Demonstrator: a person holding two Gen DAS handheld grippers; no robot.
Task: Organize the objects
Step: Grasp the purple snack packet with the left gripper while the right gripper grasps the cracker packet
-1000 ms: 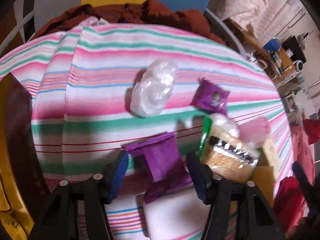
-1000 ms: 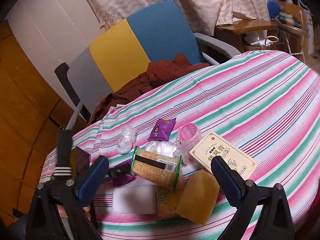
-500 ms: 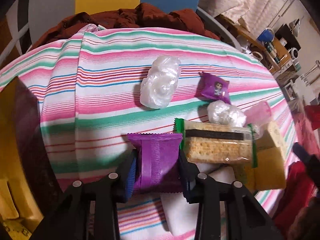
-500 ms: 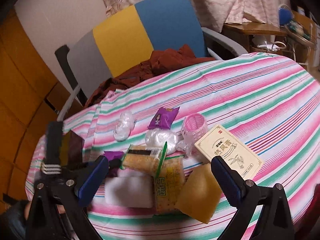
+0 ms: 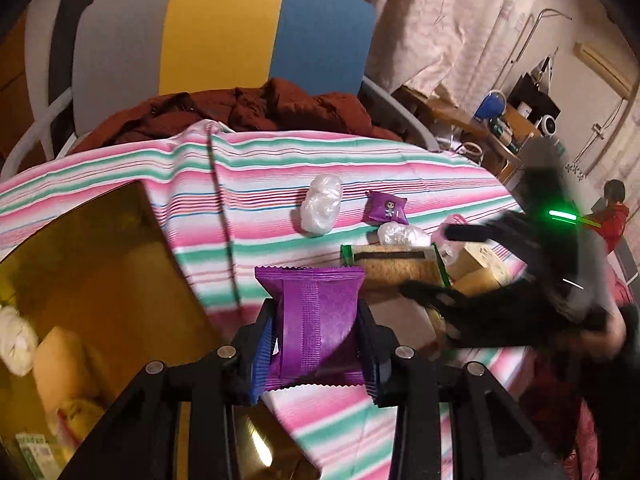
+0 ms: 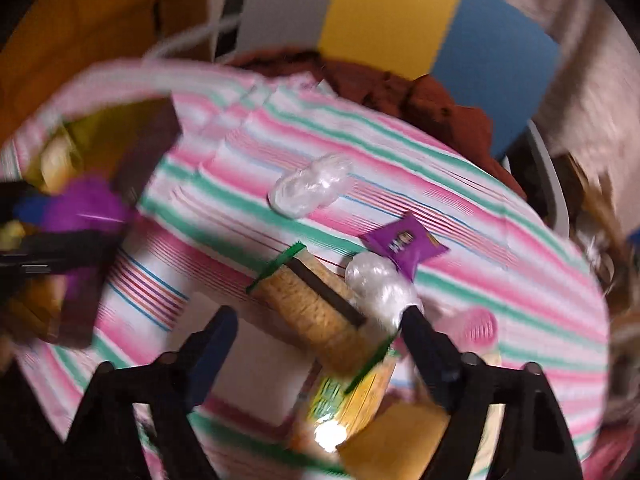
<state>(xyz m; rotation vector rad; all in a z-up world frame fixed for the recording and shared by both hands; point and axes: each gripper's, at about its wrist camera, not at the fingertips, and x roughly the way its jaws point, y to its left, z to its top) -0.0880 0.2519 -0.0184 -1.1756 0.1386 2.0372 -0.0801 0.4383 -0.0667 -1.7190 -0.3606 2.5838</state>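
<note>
My left gripper (image 5: 316, 334) is shut on a purple snack packet (image 5: 314, 320) and holds it above the striped table edge, beside an open golden box (image 5: 104, 280) at the left. In the right wrist view, my right gripper (image 6: 320, 322) stands open over a cracker pack (image 6: 312, 304) with green ends. A clear plastic bundle (image 6: 380, 284) and a small purple candy packet (image 6: 404, 244) lie just beyond it. The left gripper with its purple packet (image 6: 80, 208) shows blurred at far left, near the box (image 6: 132, 136).
Another clear bundle (image 5: 320, 210) lies mid-table on the pink and green striped cloth (image 5: 248, 176). A pink cup (image 6: 478, 326), a yellow pack (image 6: 348, 396) and a tan sponge (image 6: 396, 444) crowd the near right. A chair with a rust-red garment (image 5: 256, 112) stands behind the table.
The left gripper lifted the purple packet off the table and carried it toward the golden box. The right gripper swung down and forward over the cracker pack, still open.
</note>
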